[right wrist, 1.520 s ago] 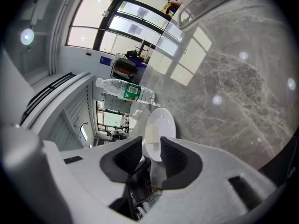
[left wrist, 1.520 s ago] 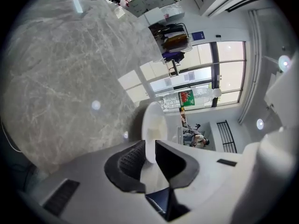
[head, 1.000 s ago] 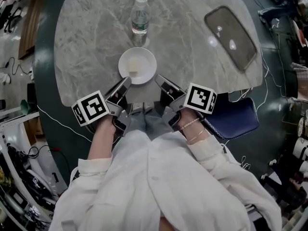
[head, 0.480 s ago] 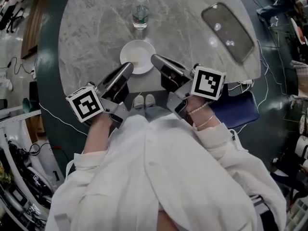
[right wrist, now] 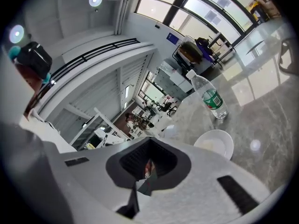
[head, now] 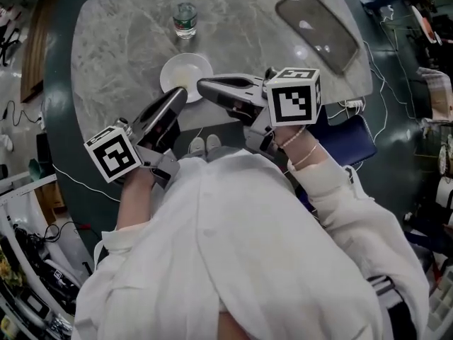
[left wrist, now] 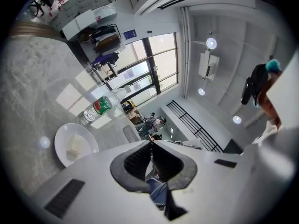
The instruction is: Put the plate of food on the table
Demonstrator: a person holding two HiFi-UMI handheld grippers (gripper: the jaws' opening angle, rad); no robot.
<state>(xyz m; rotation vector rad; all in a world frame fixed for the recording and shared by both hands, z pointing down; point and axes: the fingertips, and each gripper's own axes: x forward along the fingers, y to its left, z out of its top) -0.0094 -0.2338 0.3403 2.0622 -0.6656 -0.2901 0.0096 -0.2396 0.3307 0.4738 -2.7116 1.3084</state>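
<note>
L gripper (head: pixel 178 95) & R gripper (head: pixel 204 86) have risen off plate (head: pixel 185 75), now on bench (head: pixel 120 41); both jaws pressed together, empty, flanking plate's near rim.

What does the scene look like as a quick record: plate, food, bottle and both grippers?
plate: white, resting on the table, near the person's edge
food: pale block on the plate
bottle: upright, beyond the plate
left gripper: jaws together, empty, not holding the plate
right gripper: jaws together, empty, not holding the plate
tray: dark, at the table's right
</note>
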